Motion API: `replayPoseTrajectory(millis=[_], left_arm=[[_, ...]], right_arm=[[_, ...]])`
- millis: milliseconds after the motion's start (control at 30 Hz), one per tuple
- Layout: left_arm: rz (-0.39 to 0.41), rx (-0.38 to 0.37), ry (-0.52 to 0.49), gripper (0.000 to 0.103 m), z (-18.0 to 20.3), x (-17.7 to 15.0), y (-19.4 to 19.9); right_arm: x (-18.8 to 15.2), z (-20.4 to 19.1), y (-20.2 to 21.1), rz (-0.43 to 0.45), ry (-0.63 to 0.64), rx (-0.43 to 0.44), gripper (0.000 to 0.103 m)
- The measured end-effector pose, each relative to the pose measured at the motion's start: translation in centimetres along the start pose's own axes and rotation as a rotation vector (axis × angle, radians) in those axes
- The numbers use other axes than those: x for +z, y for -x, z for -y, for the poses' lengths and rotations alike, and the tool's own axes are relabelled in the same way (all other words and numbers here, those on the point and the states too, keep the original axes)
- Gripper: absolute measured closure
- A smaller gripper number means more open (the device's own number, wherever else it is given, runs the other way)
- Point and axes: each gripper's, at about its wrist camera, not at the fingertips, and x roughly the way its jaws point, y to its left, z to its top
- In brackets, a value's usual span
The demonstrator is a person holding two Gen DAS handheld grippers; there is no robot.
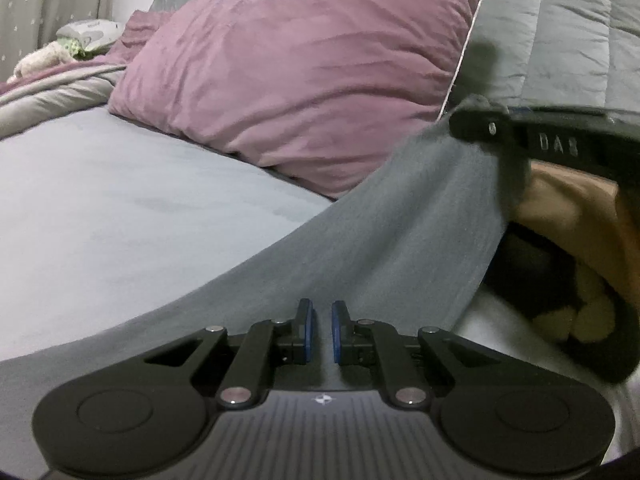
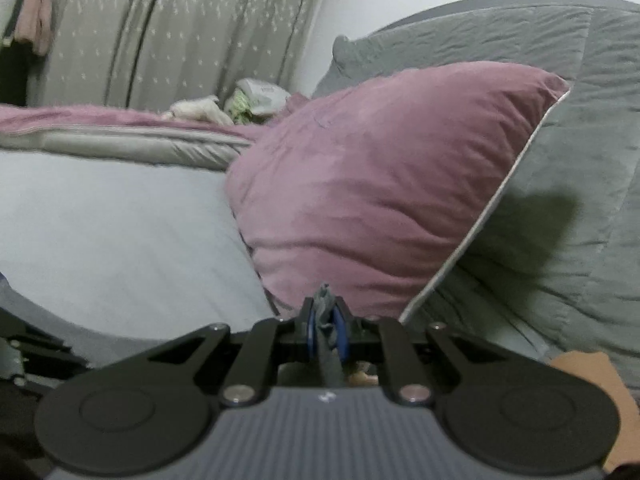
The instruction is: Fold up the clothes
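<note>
A: Where's the soft grey cotton garment [image 1: 400, 236]?
B: Stretched from six toward two o'clock, over the pale blue bedsheet [image 1: 120, 208].
A: Fingers?
B: Right gripper [image 2: 325, 322] pinches its bunched edge; left gripper [image 1: 321, 330] narrowly parted, holding nothing.

Soft, dim indoor light leaves both views grainy and muted. A gripper-shaped shadow falls on the grey quilt [image 2: 560, 208] just right of the purple pillow [image 2: 380, 184]. Fisheye bending curves the bed sheet [image 1: 120, 200], corners vignette black, and the grey garment [image 1: 400, 232] is motion-blurred.
</note>
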Motion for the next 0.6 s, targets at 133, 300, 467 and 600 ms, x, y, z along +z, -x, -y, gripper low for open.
replayPoseTrajectory(millis=[133,300,467,600], left_arm=[[0.003,-0.041,0.068,0.094,1.0,0.0,-2.4],[0.010,-0.065,0.106,0.088,2.0,0.2,-3.3],[0.018,-0.085,0.132,0.081,2.9,0.7,-3.2],[0.024,-0.101,0.154,0.079,3.6,1.1,-3.0]], right_arm=[[-0.4,-0.5,-1.1,-0.057,0.045,-0.022,0.091],[-0.6,-0.7,-1.0,-0.032,0.037,-0.056,0.069],[-0.1,0.0,-0.6,-0.010,-0.010,-0.023,0.058],[0.2,0.4,-0.1,0.010,-0.043,0.014,0.054]])
